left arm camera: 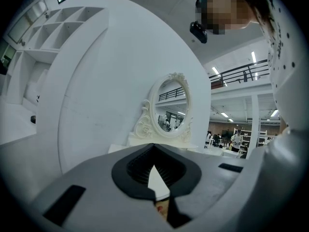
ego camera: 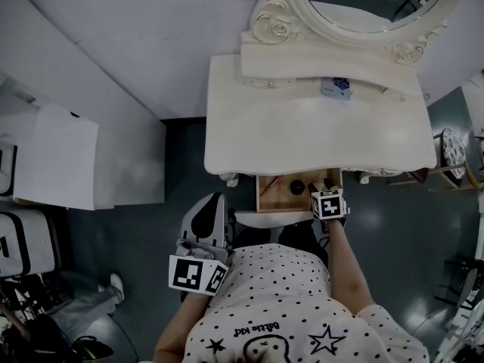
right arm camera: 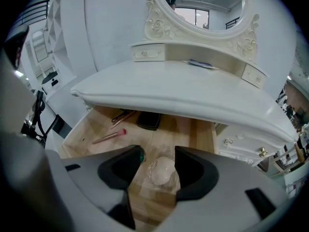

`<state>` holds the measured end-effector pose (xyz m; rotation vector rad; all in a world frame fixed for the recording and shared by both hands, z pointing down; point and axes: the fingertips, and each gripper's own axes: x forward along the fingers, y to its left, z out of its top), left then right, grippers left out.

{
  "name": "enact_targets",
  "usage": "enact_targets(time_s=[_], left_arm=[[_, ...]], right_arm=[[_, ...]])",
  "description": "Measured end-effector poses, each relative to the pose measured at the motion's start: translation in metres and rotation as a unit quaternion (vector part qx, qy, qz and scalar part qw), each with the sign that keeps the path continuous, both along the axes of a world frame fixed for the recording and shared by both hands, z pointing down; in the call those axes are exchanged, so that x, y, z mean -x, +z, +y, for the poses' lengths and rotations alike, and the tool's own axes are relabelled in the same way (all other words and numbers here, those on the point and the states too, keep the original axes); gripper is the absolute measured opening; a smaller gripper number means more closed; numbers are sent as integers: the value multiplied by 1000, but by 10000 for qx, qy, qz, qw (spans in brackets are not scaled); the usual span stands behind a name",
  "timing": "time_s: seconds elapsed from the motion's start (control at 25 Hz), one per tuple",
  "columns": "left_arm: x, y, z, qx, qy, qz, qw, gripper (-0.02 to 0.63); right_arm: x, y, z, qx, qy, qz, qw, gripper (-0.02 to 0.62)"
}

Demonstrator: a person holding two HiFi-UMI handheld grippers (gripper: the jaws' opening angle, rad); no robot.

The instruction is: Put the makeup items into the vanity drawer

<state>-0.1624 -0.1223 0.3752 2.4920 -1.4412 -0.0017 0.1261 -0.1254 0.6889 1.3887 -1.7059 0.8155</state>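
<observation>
Left claw (left arm camera: 155,193), pressed together and empty, hangs by the person's torso (ego camera: 295,308). Right claw (right arm camera: 158,154) is spread over the open drawer (right arm camera: 203,134), a clear-wrapped pale item (right arm camera: 161,170) lying between its jaws (neither pad pressing it). Farther in lie a pink-tipped brush (right arm camera: 110,137) and black compact (right arm camera: 148,121), under the white worktop (right arm camera: 169,88), with the mirror (right arm camera: 203,4) beyond.

Wooden drawer (right arm camera: 203,134), smooth white vanity (right arm camera: 169,88)
</observation>
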Motion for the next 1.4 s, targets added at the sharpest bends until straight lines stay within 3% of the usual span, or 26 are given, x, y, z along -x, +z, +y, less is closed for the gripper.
enact_targets(time_s=[0.52,0.88,1.16,1.4], left_arm=[[36,-2,-5,-43,-441,-202,9988,-5],[27,-1,-1,-26,-305,-211,9993,-5],[17,-1,4,-33,-193,-244,9995,-5],[0,-5,8,-75,-219,-303,9993,-5]], right_arm=[[-10,-17,2,-465,279,-113,9985,202],[-14,-47,-3,-987,467,-112,9940,26],[-12,-90,0,-1555,629,-435,9849,9],[-13,-150,11,-2133,773,-1023,9685,8]])
